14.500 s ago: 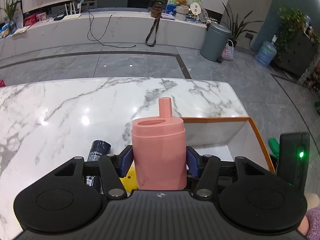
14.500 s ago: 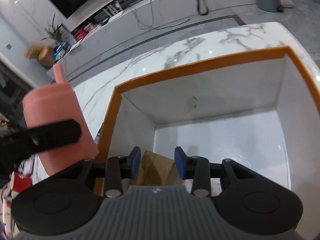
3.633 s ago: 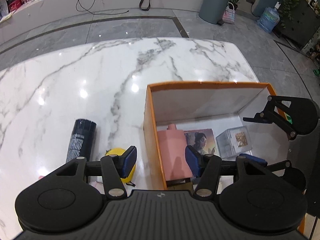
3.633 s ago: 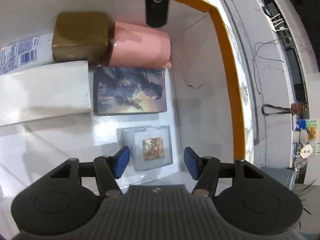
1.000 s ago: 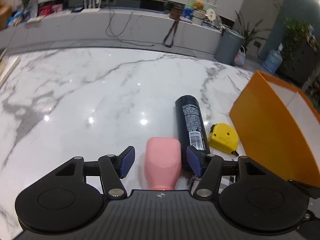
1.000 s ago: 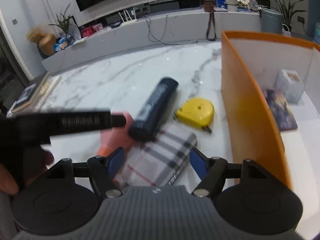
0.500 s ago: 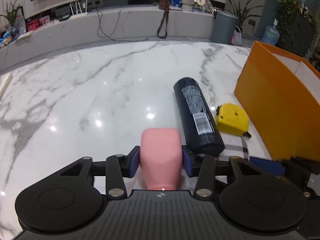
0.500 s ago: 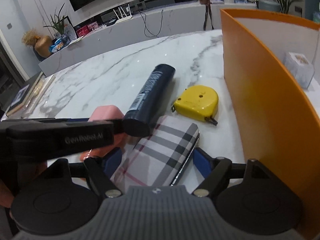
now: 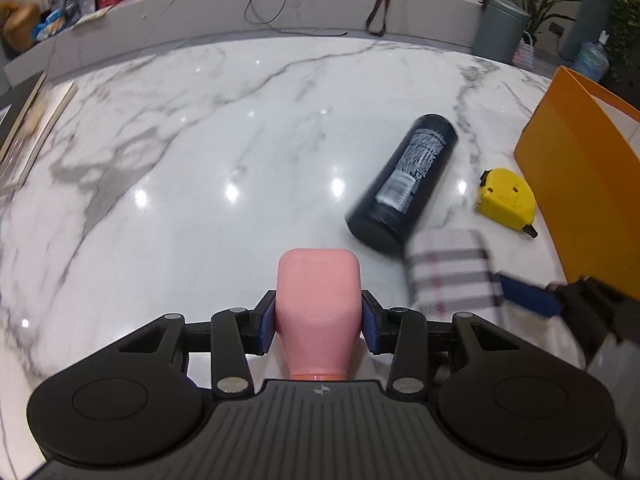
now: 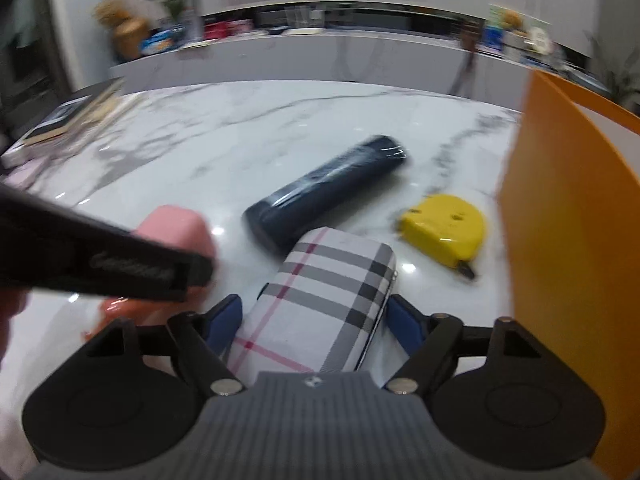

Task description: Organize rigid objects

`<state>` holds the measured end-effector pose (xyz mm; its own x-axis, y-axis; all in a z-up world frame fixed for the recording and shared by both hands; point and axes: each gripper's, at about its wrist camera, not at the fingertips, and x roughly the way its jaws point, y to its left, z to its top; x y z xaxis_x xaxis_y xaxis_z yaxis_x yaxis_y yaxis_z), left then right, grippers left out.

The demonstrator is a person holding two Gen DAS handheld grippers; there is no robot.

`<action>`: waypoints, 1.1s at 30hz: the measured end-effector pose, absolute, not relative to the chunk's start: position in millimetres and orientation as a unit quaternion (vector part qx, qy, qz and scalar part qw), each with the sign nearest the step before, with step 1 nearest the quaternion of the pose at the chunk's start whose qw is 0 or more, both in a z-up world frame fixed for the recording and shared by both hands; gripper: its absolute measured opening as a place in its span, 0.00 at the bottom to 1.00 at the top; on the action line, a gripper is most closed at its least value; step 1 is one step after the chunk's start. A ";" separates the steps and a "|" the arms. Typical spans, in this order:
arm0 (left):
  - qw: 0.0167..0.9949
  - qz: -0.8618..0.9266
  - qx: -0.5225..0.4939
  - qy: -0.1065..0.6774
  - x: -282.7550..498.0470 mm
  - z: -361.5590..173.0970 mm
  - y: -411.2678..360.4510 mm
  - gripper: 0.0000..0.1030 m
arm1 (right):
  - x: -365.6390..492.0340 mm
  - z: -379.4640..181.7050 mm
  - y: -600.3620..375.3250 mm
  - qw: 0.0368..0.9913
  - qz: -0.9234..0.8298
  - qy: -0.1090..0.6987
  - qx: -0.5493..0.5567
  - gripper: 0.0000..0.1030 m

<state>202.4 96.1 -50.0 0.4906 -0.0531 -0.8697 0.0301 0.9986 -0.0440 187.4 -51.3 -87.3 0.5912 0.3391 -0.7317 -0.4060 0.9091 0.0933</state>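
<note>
My left gripper point(image 9: 319, 316) is shut on a pink bottle point(image 9: 319, 304) and holds it just above the marble table point(image 9: 180, 184). My right gripper point(image 10: 314, 316) is shut on a plaid case point(image 10: 320, 300), also seen in the left wrist view point(image 9: 452, 276). A black cylindrical can point(image 9: 404, 188) lies on its side on the table, also seen in the right wrist view point(image 10: 324, 196). A yellow tape measure point(image 9: 507, 202) lies beside the orange box point(image 9: 576, 200); it also shows in the right wrist view point(image 10: 444, 228).
The orange box wall point(image 10: 560, 248) stands close on the right. Books point(image 9: 28, 120) lie at the table's far left edge. A low counter with clutter and a grey bin point(image 9: 500, 28) stand beyond the table.
Both grippers have lifted and swung with their objects. The right gripper has closed on the plaid case. The black can now lies at a different angle in view.
</note>
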 end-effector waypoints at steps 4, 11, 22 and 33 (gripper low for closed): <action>0.847 -0.022 -0.008 0.531 199.8 -52.4 97.3 0.47 | 168.8 -84.8 -42.5 0.881 0.238 0.397 -0.099 0.68; 0.856 -0.022 -0.001 0.516 197.1 -52.2 97.0 0.50 | 171.0 -88.4 -43.6 0.883 0.220 0.404 -0.091 0.75; 0.860 -0.029 0.021 0.510 200.9 -53.9 92.9 0.46 | 171.2 -86.9 -40.4 0.885 0.221 0.400 -0.086 0.65; 0.861 0.011 -0.019 0.508 204.9 -50.4 114.8 0.46 | 178.8 -80.3 -48.9 0.893 0.207 0.398 -0.045 0.64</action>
<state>204.9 114.8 -50.4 0.4845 -0.0001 -0.8748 -0.0390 0.9990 -0.0217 178.8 -48.9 -80.3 0.5984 0.3333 -0.7286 -0.4046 0.9106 0.0842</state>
